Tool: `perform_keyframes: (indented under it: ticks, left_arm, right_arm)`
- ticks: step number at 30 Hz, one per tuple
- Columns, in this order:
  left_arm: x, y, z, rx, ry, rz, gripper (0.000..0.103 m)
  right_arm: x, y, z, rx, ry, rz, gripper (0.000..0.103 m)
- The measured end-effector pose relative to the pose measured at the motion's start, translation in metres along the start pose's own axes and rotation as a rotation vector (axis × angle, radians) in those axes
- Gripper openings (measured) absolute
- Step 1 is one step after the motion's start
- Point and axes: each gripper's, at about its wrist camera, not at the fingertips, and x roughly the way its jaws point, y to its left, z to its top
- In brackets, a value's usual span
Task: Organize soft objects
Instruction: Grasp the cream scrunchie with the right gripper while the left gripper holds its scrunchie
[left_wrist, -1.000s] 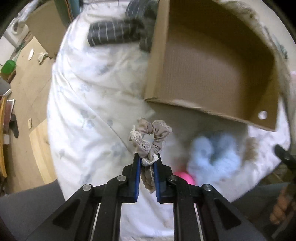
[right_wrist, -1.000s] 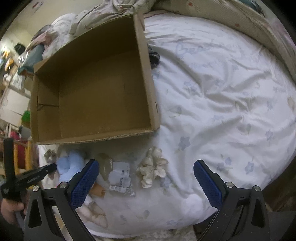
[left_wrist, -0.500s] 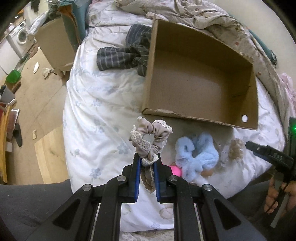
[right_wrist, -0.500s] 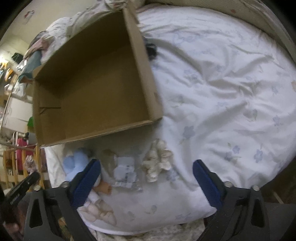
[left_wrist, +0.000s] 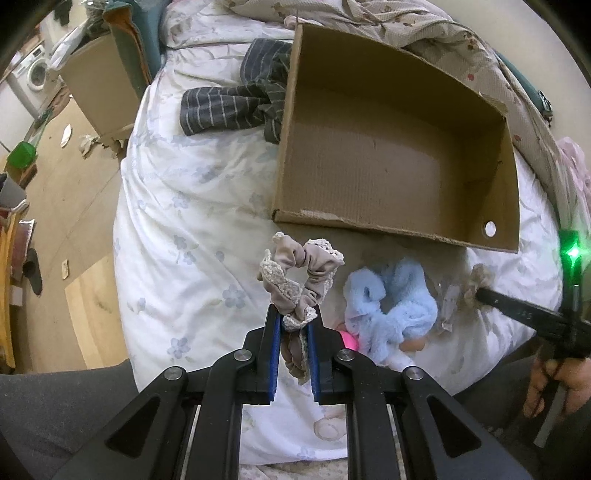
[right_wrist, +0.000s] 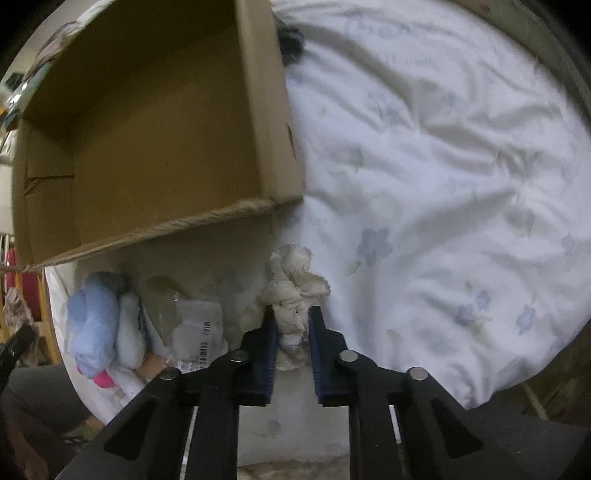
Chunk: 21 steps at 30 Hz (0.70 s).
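- Left gripper (left_wrist: 291, 325): blue-padded jaws clamped on a beige, lace-trimmed fabric scrunchie (left_wrist: 301, 273), held up off the white floral bedsheet (left_wrist: 177, 236).
- Right gripper (right_wrist: 291, 328): jaws closing, pads pressing a cream ruffled fabric scrunchie (right_wrist: 291, 291) that lies on the sheet.
- Open brown cardboard box (left_wrist: 391, 155) sits on the bed at 12 to 1 o'clock from the beige scrunchie; nothing seen inside it.
- Left view only: dark grey striped cloth (left_wrist: 229, 103) at 11 o'clock, touching the box's left wall; wooden floor (left_wrist: 74, 192) and a white washing machine (left_wrist: 35, 72) at 10 o'clock; a hand (left_wrist: 554, 384) on the right gripper's handle at 4 o'clock, green light above it.
- Left view shows the fluffy light-blue scrunchie (left_wrist: 391, 302) whole, at 3 o'clock from the left jaws, with a pink bit under it.
- Right view only: the cream scrunchie close up; a clear plastic packet with a barcode label (right_wrist: 195, 332) between it and the blue scrunchie at 9 o'clock.
- Versus a second ago: right jaws were wide apart above the cream scrunchie, now nearly together on it, and the gripper is lower.
- Left grip unchanged; beige scrunchie same place between pads; the left view now takes in more of the room.
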Motion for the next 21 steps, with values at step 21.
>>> perform_keyframes:
  ticks: [21]
  left_arm:
    - [-0.013, 0.012, -0.004, -0.046, -0.082, 0.064, 0.012]
  right_arm:
    - [-0.083, 0.024, -0.035, -0.132, -0.226, 0.096, 0.016]
